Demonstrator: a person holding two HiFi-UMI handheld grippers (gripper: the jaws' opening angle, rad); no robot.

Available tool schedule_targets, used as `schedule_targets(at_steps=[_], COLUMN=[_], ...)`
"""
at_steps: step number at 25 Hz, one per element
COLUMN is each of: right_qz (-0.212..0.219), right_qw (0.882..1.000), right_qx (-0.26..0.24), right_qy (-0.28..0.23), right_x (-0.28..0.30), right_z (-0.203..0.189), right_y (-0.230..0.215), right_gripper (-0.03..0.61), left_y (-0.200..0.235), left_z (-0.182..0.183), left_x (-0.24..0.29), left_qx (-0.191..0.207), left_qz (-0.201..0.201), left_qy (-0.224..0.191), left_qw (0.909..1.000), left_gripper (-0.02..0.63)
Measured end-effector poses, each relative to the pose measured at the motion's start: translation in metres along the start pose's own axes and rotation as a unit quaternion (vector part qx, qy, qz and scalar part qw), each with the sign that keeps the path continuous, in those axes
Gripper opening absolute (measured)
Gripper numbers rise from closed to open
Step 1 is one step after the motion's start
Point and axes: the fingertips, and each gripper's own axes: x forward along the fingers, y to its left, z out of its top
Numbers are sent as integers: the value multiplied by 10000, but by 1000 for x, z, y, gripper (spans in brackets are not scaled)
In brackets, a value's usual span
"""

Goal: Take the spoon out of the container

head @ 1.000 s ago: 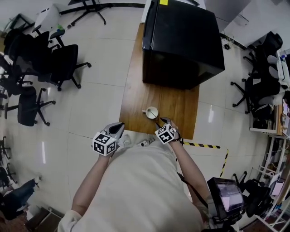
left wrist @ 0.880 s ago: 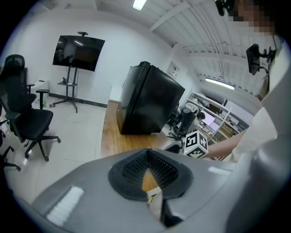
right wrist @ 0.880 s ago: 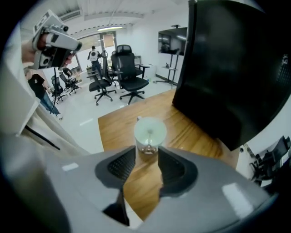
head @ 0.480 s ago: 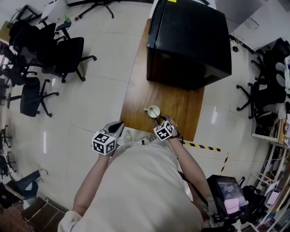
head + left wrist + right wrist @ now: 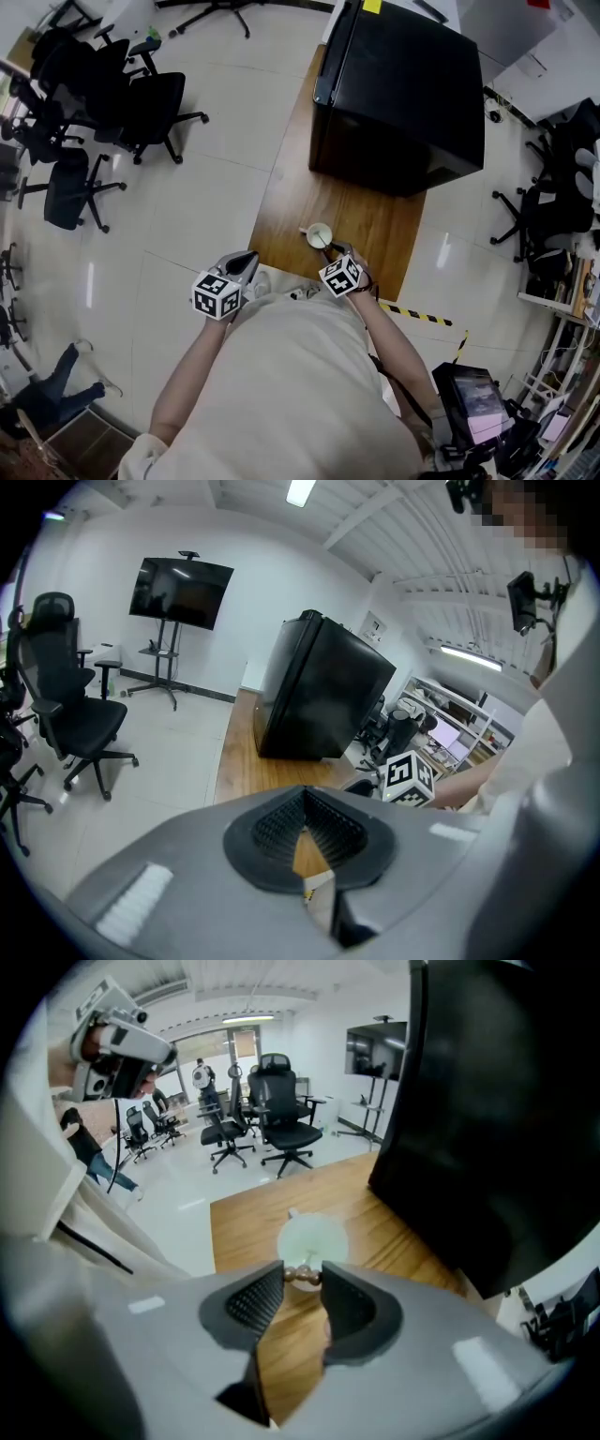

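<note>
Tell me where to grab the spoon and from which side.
Grip the beaded handle end of the spoon, which leans out over the container rim on the near side; come down from there. The right hand-held gripper, jaws just closing, has it between them.

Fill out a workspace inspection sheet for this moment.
Surface: brown wooden table, mostly bare.
Job's things: pale green round cup on the table; brown beaded spoon handle sticks out of it.
Clutter: large black cabinet at the table's far end.
Grippers: right tongs have just been closing, tips touching the spoon handle between them; left tongs shut, empty.
Cables: thin black cord across the person's shirt.
Surroundings: black office chairs, yellow-black floor tape, black screen on a stand.
</note>
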Motion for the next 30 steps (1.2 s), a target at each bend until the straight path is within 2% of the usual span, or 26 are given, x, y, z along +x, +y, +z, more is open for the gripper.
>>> schedule_targets(at_steps=[9,16,23,30], right_qz=[-44,-250,-368,-291], right_qw=[9985,9946,9952,9978], right_qx=[9,216,330,346], right_qy=[-537,-982,-842,-480], right_x=[-50,-93,-86,-45], right_z=[20,27,-3,-36], right_y=[-8,-34,-59,-69], right_gripper=[127,127,127,127], left_y=[-11,-29,-47,-50], left_z=[4,8,8,1], left_x=[14,35,52,49], left_qx=[17,75,101,-72], left_qz=[-61,-203,-213,25], left_qy=[-21,56,87,76], left_qw=[10000,9997,9997,9999], left_gripper=[-18,-18,-18,-17])
